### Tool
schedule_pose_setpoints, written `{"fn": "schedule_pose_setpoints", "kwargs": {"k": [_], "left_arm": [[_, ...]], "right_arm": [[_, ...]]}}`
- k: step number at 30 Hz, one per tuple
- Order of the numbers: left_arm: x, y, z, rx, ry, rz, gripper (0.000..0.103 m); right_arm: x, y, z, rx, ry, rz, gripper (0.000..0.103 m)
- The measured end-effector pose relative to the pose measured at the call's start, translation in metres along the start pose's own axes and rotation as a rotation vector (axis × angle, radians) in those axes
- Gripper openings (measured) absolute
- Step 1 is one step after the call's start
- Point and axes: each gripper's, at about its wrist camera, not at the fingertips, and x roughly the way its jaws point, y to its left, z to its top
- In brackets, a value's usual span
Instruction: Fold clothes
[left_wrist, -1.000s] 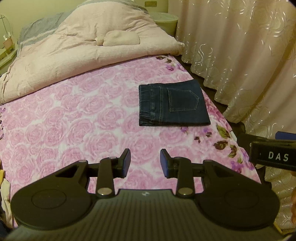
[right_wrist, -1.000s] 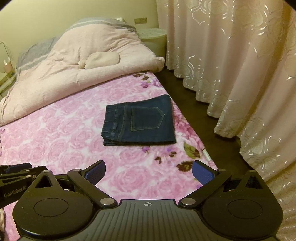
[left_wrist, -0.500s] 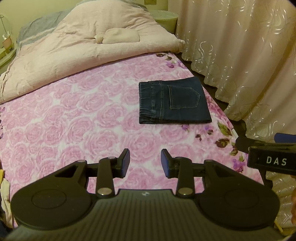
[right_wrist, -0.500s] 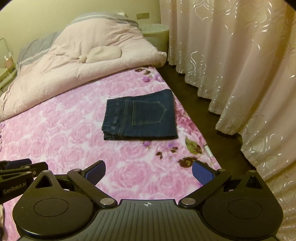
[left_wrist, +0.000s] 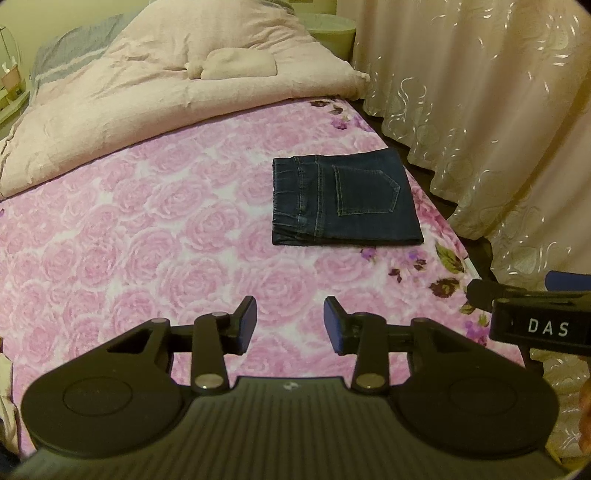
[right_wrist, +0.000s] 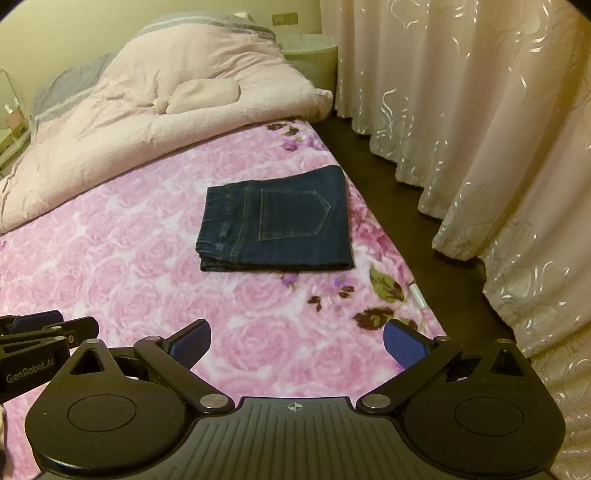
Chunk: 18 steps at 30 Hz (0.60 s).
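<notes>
My left gripper (left_wrist: 289, 320) has been easing apart, nothing between its jaws; my right gripper (right_wrist: 297, 341) gapes wide, empty. Folded jeans (left_wrist: 345, 201) lie mid-frame on the rose sheet (left_wrist: 147, 236). Duvet (left_wrist: 166, 81) fills the upper left.

A folded pair of dark blue denim jeans (left_wrist: 343, 201) lies flat on the pink rose-printed bedspread (left_wrist: 147, 236), close to the bed's right edge. Behind it, at the far end of the bed, a bunched pale pink quilt (left_wrist: 155, 92) is heaped, with a small pale pink cushion (left_wrist: 236, 64) on top. A cream embroidered curtain (right_wrist: 480, 129) hangs to the right of the bed, a strip of dark floor (right_wrist: 406, 229) between them. A round pale bedside table (right_wrist: 314, 51) stands behind the quilt, beside the curtain.
</notes>
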Motion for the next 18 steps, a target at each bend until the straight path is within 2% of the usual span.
{"fn": "schedule_pose_setpoints", "kwargs": {"k": [18], "left_arm": [[0.026,-0.011,0.01,-0.029,0.008,0.018,0.036]], "right_arm": [[0.03,-0.011,0.013,-0.019,0.044,0.005,0.102]]}}
